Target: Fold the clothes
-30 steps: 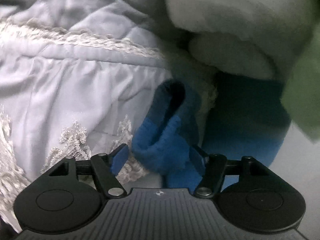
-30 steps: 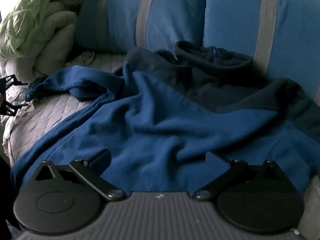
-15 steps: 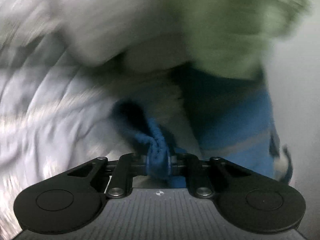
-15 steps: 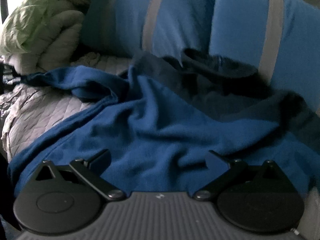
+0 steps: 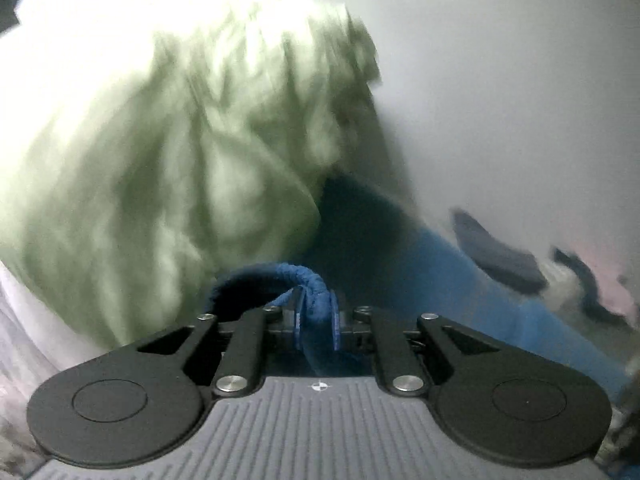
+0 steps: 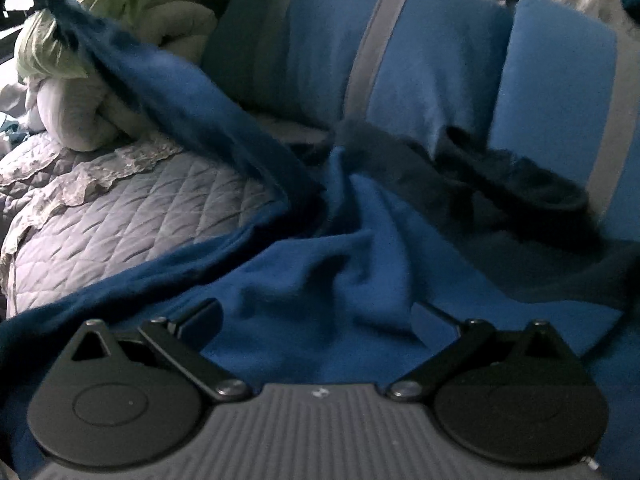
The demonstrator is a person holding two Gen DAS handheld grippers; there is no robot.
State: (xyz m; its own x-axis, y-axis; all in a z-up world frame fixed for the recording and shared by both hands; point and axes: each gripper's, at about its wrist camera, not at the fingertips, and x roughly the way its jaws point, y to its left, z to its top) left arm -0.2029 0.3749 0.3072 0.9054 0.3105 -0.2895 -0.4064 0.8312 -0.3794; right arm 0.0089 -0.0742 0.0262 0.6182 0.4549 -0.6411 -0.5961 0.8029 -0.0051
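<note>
A blue fleece top (image 6: 320, 272) with a dark navy collar (image 6: 500, 184) lies crumpled on the bed. My left gripper (image 5: 315, 320) is shut on the cuff of its sleeve (image 5: 308, 280) and holds it raised. In the right wrist view that sleeve (image 6: 168, 88) stretches taut up to the far left. My right gripper (image 6: 316, 316) is open and empty, low over the body of the fleece.
A grey quilted bedspread (image 6: 120, 216) with a lace edge covers the bed. Two blue pillows with grey stripes (image 6: 360, 60) stand behind the fleece. A pale green and white heap of bedding (image 6: 120, 4) sits at the back left, and fills the left wrist view (image 5: 180, 168).
My left gripper closed on the sleeve cuff and lifted it up and away, pulling the sleeve taut off the bedspread. My right gripper stayed open over the fleece, shifting slightly.
</note>
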